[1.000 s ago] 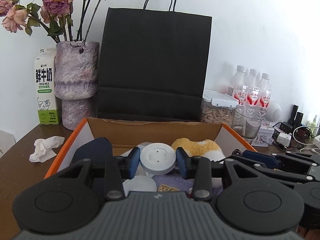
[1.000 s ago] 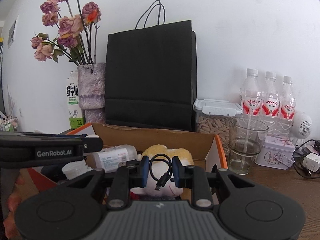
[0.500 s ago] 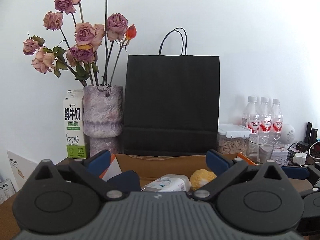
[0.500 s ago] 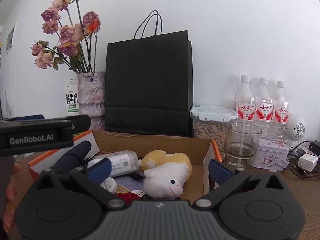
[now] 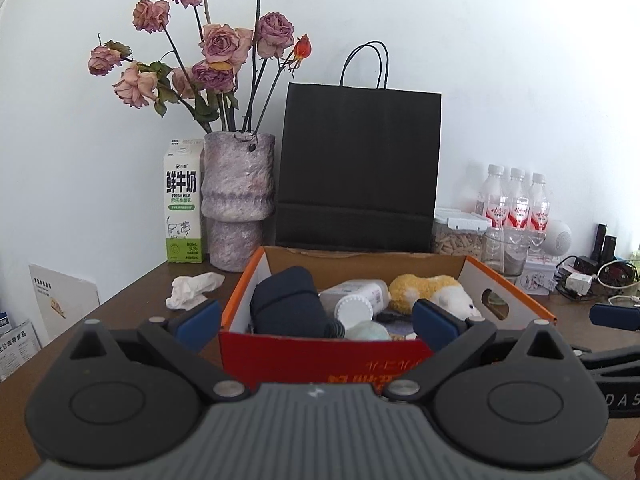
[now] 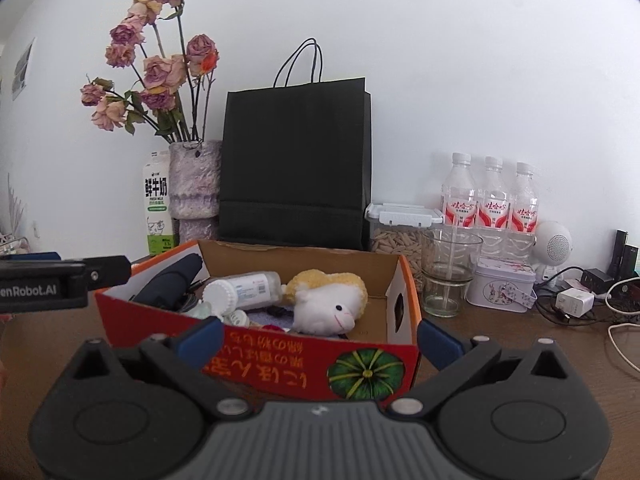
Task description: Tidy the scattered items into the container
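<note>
Both sets of tongs are released and hold nothing: left tongs [image 5: 316, 322] and right tongs [image 6: 320, 336] hang just near of the box [image 6: 256, 356], jaws spread wide.

The box sits mid-tabletop [image 6: 520, 344]. Inside it: dark pouch [image 5: 290, 306] on the left, bottle [image 6: 244, 290] lying on its side, plush [image 6: 326, 300] on the right, a black cable [image 5: 390, 316] partly hidden beside it.

One scattered item remains, I judge: the tissue [image 5: 194, 288] on the tabletop left of the box, near the vase [image 5: 236, 204].

Risks:
- Reaching left, I could knock the vase or the milk carton [image 5: 182, 204]; both stand tall and just behind the tissue.
- The tissue is light and crumpled; a shallow pinch may tear it or let it slip.
</note>
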`<state>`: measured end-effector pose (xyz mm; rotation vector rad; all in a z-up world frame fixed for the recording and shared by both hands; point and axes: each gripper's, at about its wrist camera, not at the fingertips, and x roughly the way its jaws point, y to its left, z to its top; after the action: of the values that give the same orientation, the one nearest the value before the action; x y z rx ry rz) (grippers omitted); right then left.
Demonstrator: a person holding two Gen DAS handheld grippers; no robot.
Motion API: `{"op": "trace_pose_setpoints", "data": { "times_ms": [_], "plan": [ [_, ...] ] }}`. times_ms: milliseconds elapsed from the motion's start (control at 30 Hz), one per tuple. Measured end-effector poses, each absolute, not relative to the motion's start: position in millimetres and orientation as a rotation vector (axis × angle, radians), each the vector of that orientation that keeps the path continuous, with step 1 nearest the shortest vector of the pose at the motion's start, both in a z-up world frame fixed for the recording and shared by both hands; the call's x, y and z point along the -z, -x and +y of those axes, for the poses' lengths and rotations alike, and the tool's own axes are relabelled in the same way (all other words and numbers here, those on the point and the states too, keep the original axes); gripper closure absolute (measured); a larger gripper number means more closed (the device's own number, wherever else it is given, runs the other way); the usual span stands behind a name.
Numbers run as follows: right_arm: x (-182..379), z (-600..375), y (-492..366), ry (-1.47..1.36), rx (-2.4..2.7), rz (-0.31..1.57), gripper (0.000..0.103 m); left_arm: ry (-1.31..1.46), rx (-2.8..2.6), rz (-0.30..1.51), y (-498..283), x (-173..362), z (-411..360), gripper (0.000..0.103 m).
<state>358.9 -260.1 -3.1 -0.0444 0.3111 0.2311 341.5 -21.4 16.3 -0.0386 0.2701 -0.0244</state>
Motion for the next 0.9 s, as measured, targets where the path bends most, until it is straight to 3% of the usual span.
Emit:
{"op": "trace_pose_setpoints", "data": {
  "times_ms": [400,900],
  "plan": [
    [7.5,-248.9,-289.0,0.051,-0.256,0.341,0.000,0.020,0.006,0.330,-287.1,1.3,-21.2,0.000],
    [4.9,-245.1,-285.1,0.030,-0.266,0.428,0.000,0.017,0.036,0.406,-285.0,2.3,-25.4,0.000]
  ]
}}
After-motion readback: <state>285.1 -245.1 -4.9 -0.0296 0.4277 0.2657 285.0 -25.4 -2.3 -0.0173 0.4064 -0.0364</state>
